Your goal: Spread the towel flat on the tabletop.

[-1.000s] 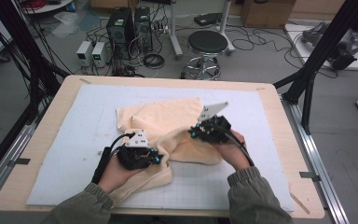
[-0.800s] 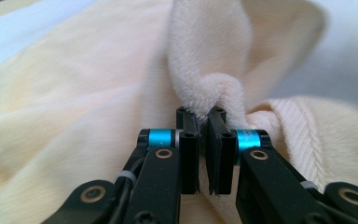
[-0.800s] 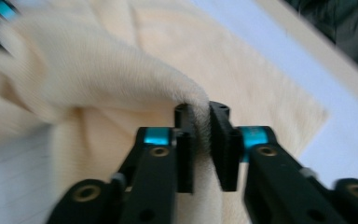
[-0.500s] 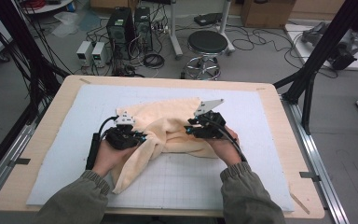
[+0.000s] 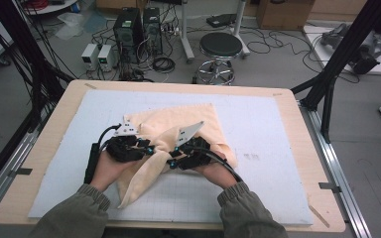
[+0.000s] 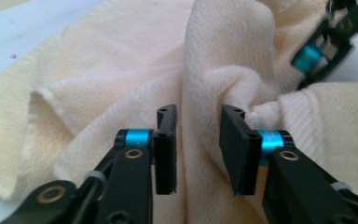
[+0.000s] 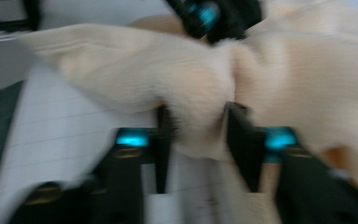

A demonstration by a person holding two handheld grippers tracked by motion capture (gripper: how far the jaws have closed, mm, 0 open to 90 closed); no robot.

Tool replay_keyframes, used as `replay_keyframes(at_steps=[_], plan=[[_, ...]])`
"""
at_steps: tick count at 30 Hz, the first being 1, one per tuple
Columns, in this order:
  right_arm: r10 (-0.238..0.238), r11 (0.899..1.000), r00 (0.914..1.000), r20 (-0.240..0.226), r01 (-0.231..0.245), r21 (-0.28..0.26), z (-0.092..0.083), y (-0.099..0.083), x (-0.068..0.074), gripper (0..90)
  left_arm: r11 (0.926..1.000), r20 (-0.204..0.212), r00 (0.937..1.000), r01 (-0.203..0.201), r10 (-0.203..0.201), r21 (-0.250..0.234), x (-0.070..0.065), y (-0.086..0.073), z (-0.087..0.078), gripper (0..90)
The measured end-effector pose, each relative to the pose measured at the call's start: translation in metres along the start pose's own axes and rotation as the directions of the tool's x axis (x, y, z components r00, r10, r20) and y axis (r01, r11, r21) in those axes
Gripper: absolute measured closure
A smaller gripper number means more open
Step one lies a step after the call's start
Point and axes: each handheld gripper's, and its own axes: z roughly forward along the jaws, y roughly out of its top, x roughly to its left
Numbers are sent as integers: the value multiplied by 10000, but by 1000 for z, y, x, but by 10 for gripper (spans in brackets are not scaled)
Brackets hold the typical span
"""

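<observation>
My left claw (image 6: 198, 149) has just been opening: a ridge of towel (image 6: 223, 70) stands between its pads, released. My right claw (image 7: 193, 147) has just been closing on a towel fold, seemingly grasping it. Beyond both, the towel lies half folded and bunched on the tabletop (image 5: 54, 124); flattening remains. No containers.

I can't read any words, numbers or signs here. My mat (image 5: 273, 163) has thin grid lines on it, but no writing that I can make out. The boxes on the floor (image 5: 129, 29) are too small and far away for me to read anything on them.
</observation>
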Motion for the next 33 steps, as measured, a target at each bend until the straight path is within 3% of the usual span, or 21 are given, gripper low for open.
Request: replay_keyframes(at_steps=[2,5,10,12,14,16,20,24,28,30,33], plan=[[86,9995,9993,-358,-75,311,1,0,4,806,9996,9,9997,-261,261,-52,-2,-5,-8,640],[-63,9997,9989,-463,74,244,-11,-3,18,809,9984,-139,9983,-564,563,-81,-6,-15,-20,617],[-302,9995,9949,-960,289,-144,-44,-13,62,820,9963,-217,9963,-830,826,-199,-11,-29,-39,601],[-568,9975,9890,-1369,504,-497,-58,-15,83,806,9953,-204,9955,-931,926,-273,-14,-32,-43,592],[-873,9906,9789,-1845,658,-1195,-73,-19,102,729,9934,-152,9937,-1113,1109,-277,-18,-34,-45,579],[-833,9849,9809,-1757,542,-1644,-88,-24,112,659,9921,-51,9922,-1244,1243,-190,-21,-36,-44,560],[-415,9850,9951,-900,256,-1709,-101,-37,104,633,9919,224,9916,-1274,1274,-5,-25,-41,-34,531],[122,9980,9996,268,-105,-617,-84,-55,79,610,9895,412,9894,-1405,1390,350,-26,-47,-21,519],[579,9982,9963,634,-569,-180,-60,-71,56,600,9834,500,9876,-1528,1485,976,-24,-55,-10,520],[495,9982,9949,875,-522,286,-48,-73,49,601,9774,626,9853,-1661,1591,1311,-22,-59,-5,531],[493,9947,9950,873,-568,860,-30,-76,41,669,9798,895,9844,-1616,1516,1179,-22,-63,-3,608]])
